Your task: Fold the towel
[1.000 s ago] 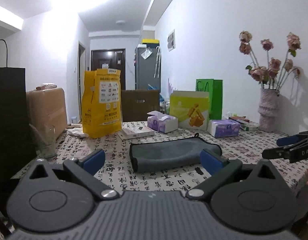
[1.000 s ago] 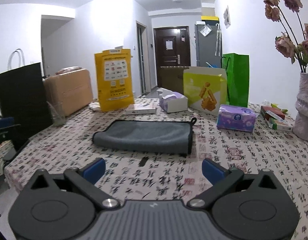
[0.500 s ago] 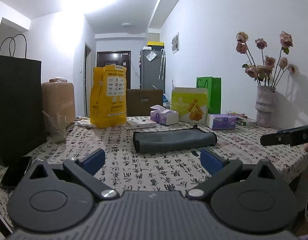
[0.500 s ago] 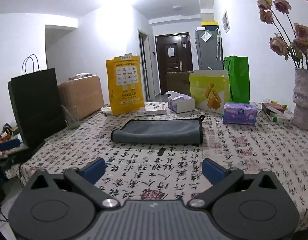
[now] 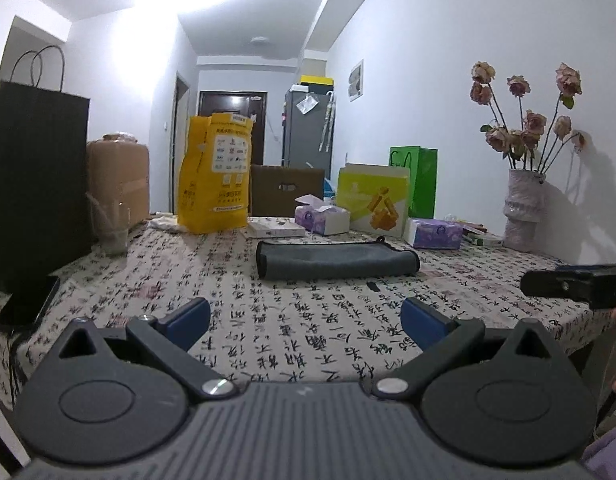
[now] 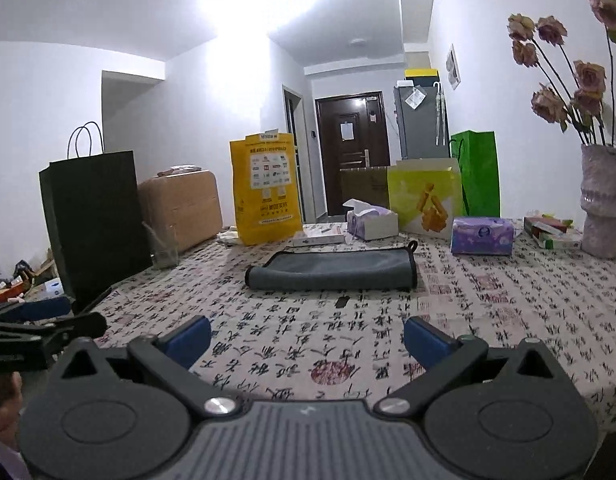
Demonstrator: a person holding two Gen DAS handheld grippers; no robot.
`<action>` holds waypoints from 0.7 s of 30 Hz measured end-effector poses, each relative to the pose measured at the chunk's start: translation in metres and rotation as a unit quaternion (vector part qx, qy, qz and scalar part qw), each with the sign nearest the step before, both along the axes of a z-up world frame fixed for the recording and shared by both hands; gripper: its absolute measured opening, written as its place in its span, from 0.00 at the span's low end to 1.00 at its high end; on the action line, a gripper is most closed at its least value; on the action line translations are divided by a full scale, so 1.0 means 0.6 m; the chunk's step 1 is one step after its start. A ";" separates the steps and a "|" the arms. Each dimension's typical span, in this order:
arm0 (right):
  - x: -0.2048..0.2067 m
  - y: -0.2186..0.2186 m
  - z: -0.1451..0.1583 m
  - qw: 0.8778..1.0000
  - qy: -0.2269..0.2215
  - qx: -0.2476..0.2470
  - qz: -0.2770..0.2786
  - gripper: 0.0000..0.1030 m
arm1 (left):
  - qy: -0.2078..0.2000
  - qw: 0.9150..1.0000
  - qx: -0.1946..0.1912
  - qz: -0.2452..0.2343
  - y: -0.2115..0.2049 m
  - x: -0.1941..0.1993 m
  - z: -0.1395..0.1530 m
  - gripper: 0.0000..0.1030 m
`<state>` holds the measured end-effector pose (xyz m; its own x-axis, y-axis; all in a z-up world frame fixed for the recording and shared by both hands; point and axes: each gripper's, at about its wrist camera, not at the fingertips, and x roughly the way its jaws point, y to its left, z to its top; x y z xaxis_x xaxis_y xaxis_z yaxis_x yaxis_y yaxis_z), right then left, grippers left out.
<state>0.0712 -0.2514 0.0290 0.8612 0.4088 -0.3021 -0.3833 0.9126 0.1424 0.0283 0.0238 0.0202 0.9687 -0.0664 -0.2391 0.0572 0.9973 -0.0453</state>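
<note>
A grey towel (image 5: 335,261) with black trim lies folded flat on the table with the patterned cloth (image 5: 292,332). It also shows in the right wrist view (image 6: 331,270). My left gripper (image 5: 306,320) is open and empty, low over the table's near edge, well short of the towel. My right gripper (image 6: 308,336) is open and empty, also near the front edge and short of the towel. The right gripper's body shows at the right of the left wrist view (image 5: 579,285). The left gripper shows at the left of the right wrist view (image 6: 40,326).
Behind the towel stand a yellow bag (image 5: 214,172), tissue boxes (image 5: 323,219) (image 5: 435,233), a yellow-green box (image 5: 373,205), a green bag (image 5: 421,182). A vase of dried roses (image 5: 523,210) is at the right. A black paper bag (image 5: 34,184), a glass (image 5: 112,224) and a phone (image 5: 26,304) are at the left.
Both grippers have drawn back from the towel and sunk lower toward the table's front edge. The towel looks smaller and farther. Both stay open and empty.
</note>
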 end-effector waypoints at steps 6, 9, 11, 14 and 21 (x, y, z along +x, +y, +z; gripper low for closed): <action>-0.015 0.002 -0.021 1.000 0.016 -0.003 0.000 1.00 | 0.006 1.000 -0.006 0.011 0.004 -0.008 -0.004 1.00; -0.024 0.003 -0.031 1.000 0.021 0.000 -0.001 1.00 | 0.009 1.000 -0.007 0.010 0.005 -0.013 -0.008 1.00; -0.032 0.004 -0.036 1.000 0.024 -0.005 -0.001 1.00 | 0.012 1.000 -0.007 0.010 0.004 -0.016 -0.011 1.00; -0.043 0.003 -0.038 1.000 0.023 -0.008 -0.006 1.00 | 0.015 1.000 -0.008 0.011 0.003 -0.022 -0.015 1.00; -0.067 0.006 -0.047 0.999 0.033 -0.006 -0.012 1.00 | 0.027 1.000 0.004 0.010 -0.004 -0.030 -0.020 1.00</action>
